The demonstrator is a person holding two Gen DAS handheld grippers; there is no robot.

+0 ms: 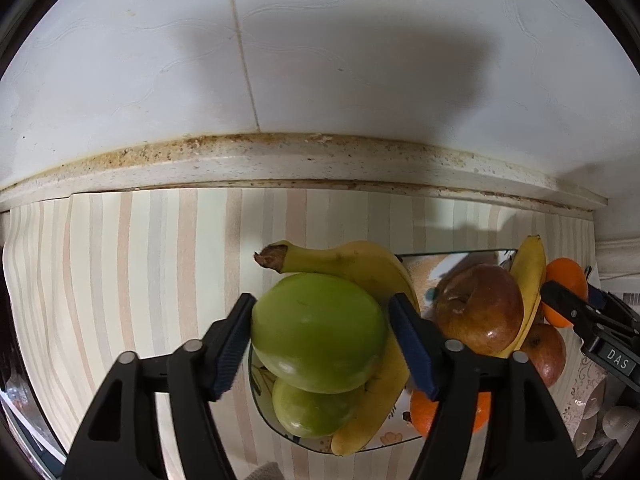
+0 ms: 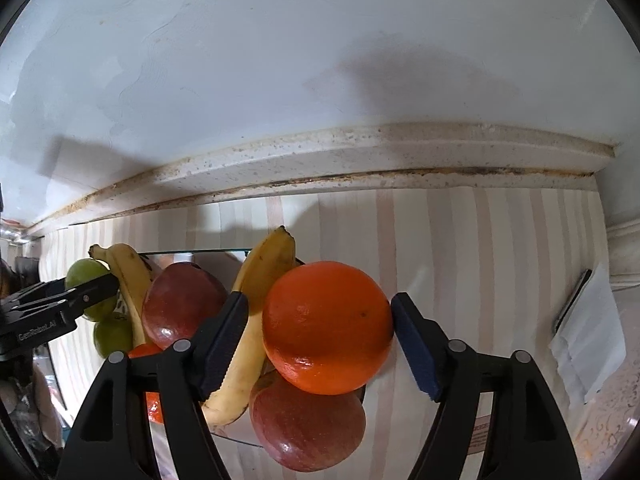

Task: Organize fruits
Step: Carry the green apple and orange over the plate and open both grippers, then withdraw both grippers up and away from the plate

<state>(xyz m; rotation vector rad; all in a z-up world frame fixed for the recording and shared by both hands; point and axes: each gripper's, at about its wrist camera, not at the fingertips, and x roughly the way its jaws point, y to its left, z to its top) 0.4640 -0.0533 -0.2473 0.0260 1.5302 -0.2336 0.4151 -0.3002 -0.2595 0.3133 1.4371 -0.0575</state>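
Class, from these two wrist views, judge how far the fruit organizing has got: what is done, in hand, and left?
Done: most fruit sits piled on the glass plate.

In hand: the left hand-held gripper brackets the top green apple, the right hand-held gripper the top orange; gaps show beside the pads, so neither looks clamped.

Left: whether these are being placed or removed cannot be told.

A big green apple (image 1: 318, 332) sits on top of another green apple (image 1: 314, 412). Yellow bananas (image 1: 372, 272), red apples (image 1: 480, 308) and a shiny orange (image 2: 328, 328) crowd beside them on the plate (image 1: 384, 442).
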